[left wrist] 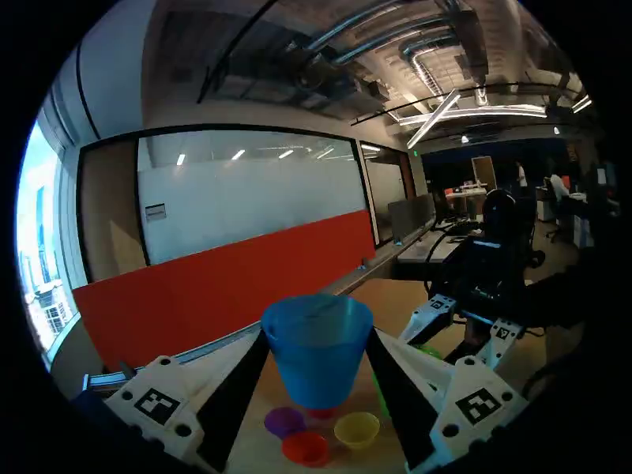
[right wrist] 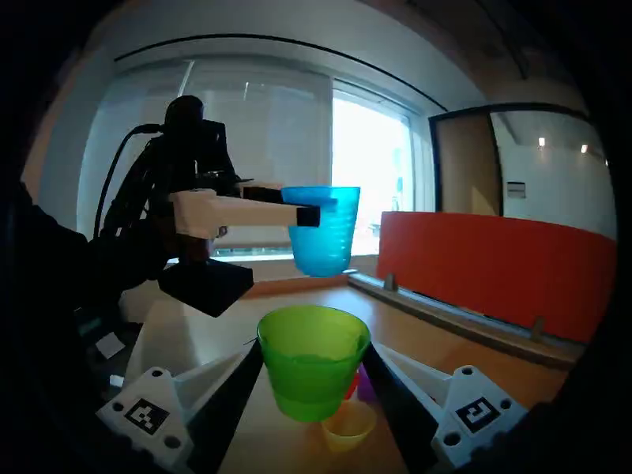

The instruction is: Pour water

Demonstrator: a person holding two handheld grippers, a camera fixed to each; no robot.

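While both cups are held upright and off the surface (left wrist: 391, 300), no pour has begun. The left tongs (left wrist: 316, 347) are pinching the blue cup (left wrist: 317, 367), one finger on each flank. The right tongs (right wrist: 314, 359) are pinching the green cup (right wrist: 313, 379) in the same manner.

Step in hand, as judged: bringing the blue cup over the green cup to tip water across. The blue cup sits higher and farther off, so it reads as the source.
- Carry it until its lip stands over the green mouth.
- Then roll it slowly toward the receiver.
- Keep the green cup level and steady throughout.
- Tipping before the mouths line up would likely send water onto the small cups below.

Left gripper view:
- A purple cup (left wrist: 283, 421), a red cup (left wrist: 305, 448) and a yellow cup (left wrist: 356, 430) stand close together on the surface beneath the blue cup.
- The right tongs appear beyond, to the right, with the green cup mostly hidden behind a finger.
- The gap in height between the two cups cannot be judged from here.

Right gripper view:
- That gap is plain. The blue cup is seen side-on against the window (right wrist: 367, 174), above the green rim and well beyond it.
- The open green mouth is also visible.
- A darker band low in the green cup may be water. The view is too poor to confirm this.
- The blue cup's contents cannot be told.
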